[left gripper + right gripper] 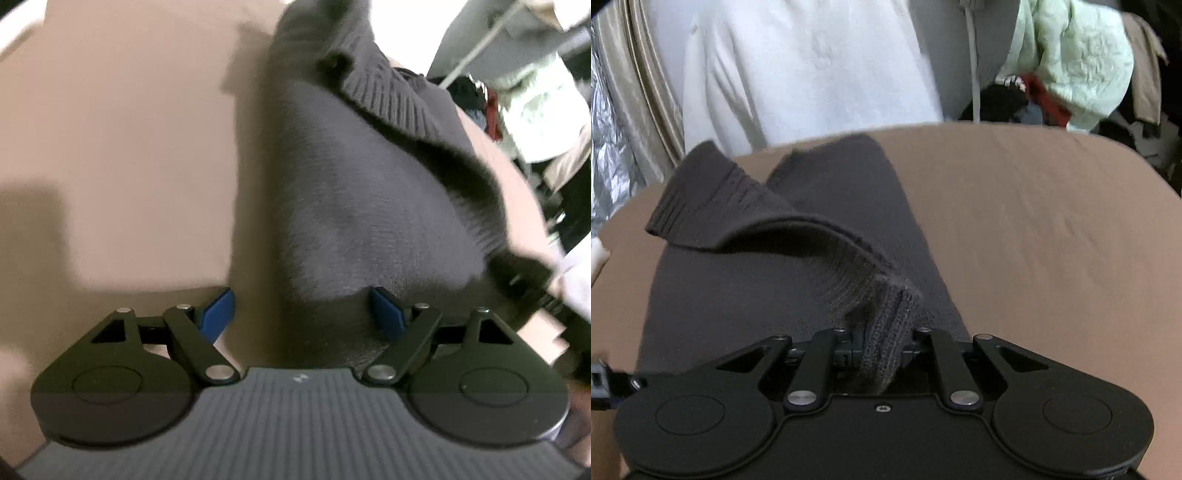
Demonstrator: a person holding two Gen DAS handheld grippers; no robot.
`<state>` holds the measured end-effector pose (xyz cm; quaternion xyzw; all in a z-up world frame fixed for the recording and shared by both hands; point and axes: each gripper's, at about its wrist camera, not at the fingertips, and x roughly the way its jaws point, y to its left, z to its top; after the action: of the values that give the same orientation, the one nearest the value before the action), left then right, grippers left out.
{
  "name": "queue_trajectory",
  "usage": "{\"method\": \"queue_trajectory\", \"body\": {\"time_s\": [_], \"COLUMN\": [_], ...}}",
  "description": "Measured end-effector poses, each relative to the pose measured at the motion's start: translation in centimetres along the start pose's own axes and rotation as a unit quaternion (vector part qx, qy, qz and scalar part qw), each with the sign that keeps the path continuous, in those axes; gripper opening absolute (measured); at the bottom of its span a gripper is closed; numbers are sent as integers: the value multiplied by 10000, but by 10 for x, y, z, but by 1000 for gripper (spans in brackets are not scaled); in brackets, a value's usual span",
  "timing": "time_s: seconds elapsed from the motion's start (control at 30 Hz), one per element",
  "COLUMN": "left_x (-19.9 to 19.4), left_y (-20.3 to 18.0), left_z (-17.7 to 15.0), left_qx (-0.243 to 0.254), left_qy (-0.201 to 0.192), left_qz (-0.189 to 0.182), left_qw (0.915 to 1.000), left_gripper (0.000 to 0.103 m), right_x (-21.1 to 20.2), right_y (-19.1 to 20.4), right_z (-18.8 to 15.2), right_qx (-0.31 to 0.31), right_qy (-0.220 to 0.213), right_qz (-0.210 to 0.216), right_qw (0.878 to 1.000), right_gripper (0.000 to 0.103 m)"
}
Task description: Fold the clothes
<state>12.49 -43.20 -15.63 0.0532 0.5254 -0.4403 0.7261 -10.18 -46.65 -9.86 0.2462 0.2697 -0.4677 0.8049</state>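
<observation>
Right gripper (882, 347) clamped on the grey sweater's (798, 295) ribbed hem (827, 258) — raised, likely for folding over — left gripper (304, 314) wide open, empty, astride the sweater's edge on the tan surface (122, 147).

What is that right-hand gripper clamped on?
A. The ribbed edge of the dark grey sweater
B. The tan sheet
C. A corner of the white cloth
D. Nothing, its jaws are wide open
A: in the right wrist view the right gripper has its jaws pinched shut on the ribbed edge of the sweater, which lifts off the tan sheet.
</observation>
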Motion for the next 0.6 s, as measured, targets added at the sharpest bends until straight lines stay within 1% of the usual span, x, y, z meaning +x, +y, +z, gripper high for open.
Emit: {"method": "queue_trajectory", "body": {"time_s": [0.03, 0.1, 0.13, 0.2, 0.27, 0.33, 0.4, 0.47, 0.53, 0.57, 0.6], "left_x": [-2, -8, -9, -5, 0, -1, -4, -5, -4, -3, -2], "left_y": [-3, -4, -3, 0, -1, -3, -6, -10, -13, -13, -14], "left_z": [0, 0, 0, 0, -1, -3, -4, -6, -4, -2, 0], "left_qx": [118, 168, 122, 83, 98, 18, -24, 211, 282, 277, 273], "left_qy": [-48, -125, -133, -52, -16, -69, -145, -229, -199, -163, -126], "left_qz": [62, 60, -1, -57, 45, 182, 316, 489, 564, 574, 583], "left_qw": [9999, 9998, 9998, 9999, 9999, 9998, 9994, 9983, 9978, 9978, 9978], "left_gripper": [83, 84, 85, 86, 88, 88, 87, 88, 88, 88, 88], "right_x": [-12, -36, -43, -25, -8, 6, -2, -7, -11, -13, -15], "right_y": [4, 12, 14, 9, 4, -5, -2, 0, -8, -12, -15], "right_z": [3, 8, 8, 0, -7, -11, -5, -1, -1, -1, -1], "right_qx": [-105, -323, -441, -419, -364, -26, -165, -297, -188, -133, -78], "right_qy": [-268, -779, -840, -349, 124, 375, 354, 370, 466, 514, 563], "right_qz": [50, 126, 26, -330, -650, -618, -677, -731, -731, -731, -731], "right_qw": [9996, 9964, 9955, 9980, 9971, 9974, 9969, 9962, 9961, 9959, 9957], "right_gripper": [11, 10, 10, 10, 12, 12, 14, 14, 15, 18, 27]}}
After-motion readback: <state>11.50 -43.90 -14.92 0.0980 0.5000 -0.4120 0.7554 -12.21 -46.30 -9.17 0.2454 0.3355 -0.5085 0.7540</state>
